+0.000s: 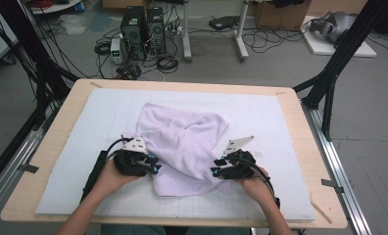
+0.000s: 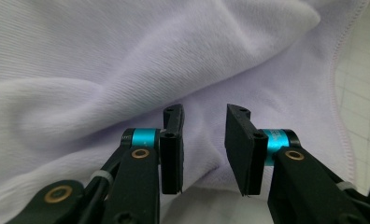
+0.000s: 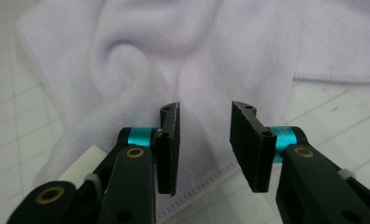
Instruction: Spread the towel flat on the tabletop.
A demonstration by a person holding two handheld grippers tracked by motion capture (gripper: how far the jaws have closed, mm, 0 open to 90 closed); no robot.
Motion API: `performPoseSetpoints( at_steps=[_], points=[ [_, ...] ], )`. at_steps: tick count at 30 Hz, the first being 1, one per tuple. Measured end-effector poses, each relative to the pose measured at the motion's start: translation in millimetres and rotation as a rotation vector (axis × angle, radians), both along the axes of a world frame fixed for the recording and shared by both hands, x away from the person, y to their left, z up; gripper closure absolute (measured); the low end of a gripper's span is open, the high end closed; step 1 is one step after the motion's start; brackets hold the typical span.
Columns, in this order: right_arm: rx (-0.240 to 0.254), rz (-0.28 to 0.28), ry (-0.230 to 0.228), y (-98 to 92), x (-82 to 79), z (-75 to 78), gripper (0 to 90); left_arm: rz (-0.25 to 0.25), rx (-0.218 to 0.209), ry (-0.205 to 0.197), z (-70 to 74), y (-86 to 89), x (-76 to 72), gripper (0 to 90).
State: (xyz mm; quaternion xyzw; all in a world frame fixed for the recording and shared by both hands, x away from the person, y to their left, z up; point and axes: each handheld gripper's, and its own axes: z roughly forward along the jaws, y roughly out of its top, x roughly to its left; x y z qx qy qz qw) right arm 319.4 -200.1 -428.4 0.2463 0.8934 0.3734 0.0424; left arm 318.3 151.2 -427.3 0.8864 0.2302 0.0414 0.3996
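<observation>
1. Lilac towel (image 1: 184,147) lies crumpled on the white gridded mat (image 1: 84,122) that covers the desk (image 1: 300,132); it sits toward the near middle of the mat, bunched in soft folds, with one lobe spread toward the far side and a rumpled mass nearest me.
2. My left gripper (image 1: 153,164) rests at the towel's left edge in the high view; its tips point at the cloth; my left hand (image 1: 111,176) wraps the body from behind.
3. Left gripper view: my fingers (image 2: 173,149) stand apart with a clear gap; towel (image 2: 150,60) fills the gap's background, a fold running beneath the tips; nothing is pinched; the stitched hem (image 2: 339,116) runs down the right side, gridded mat beyond it.
4. My right gripper (image 1: 215,166) sits at the towel's right near edge; my right hand (image 1: 255,183) holds it; the grey three-cornered plate rises above it.
5. Right gripper view: my fingers (image 3: 169,149) stand apart, not pressing on anything; the towel's hemmed edge (image 3: 211,179) passes under the gap; a rolled fold (image 3: 122,70) lies just ahead, to the left; bare mat shows at both sides.
6. Whether any fingertip touches the cloth I cannot tell.
</observation>
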Motion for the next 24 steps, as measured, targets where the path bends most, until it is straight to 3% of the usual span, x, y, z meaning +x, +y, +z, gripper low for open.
performPoseSetpoints(
  at_steps=[2, 6, 9, 11, 13, 18, 24],
  points=[
    [-0.005, 0.007, 0.011, 1.5, 0.4, -6.9, 62.5, -0.003, 0.036, 0.005, -9.0, -5.3, 1.1, 62.4],
    [-0.018, 0.003, -0.025, 4.0, -3.3, -11.5, 64.9, -0.006, 0.036, -0.027, -11.3, -9.2, -1.1, 61.1],
    [-0.039, -0.002, -0.046, 7.6, -6.7, -11.2, 70.2, -0.002, 0.020, -0.036, -13.7, -9.7, -0.8, 67.3],
    [-0.043, 0.016, -0.055, 10.5, -9.2, -10.8, 79.0, -0.007, 0.023, -0.049, -14.1, -10.4, -1.0, 74.3],
    [-0.034, 0.029, -0.051, 11.1, -10.8, -11.4, 85.4, -0.008, 0.022, -0.050, -14.1, -10.4, -0.9, 80.0],
    [0.006, 0.054, -0.012, 7.5, -9.5, -10.5, 87.4, -0.017, 0.031, -0.040, -9.0, -6.4, -4.7, 85.6],
    [0.087, 0.086, -0.058, 3.2, -23.6, 10.1, 87.5, -0.031, -0.012, -0.076, 12.1, 11.1, -30.4, 85.7]
  ],
)
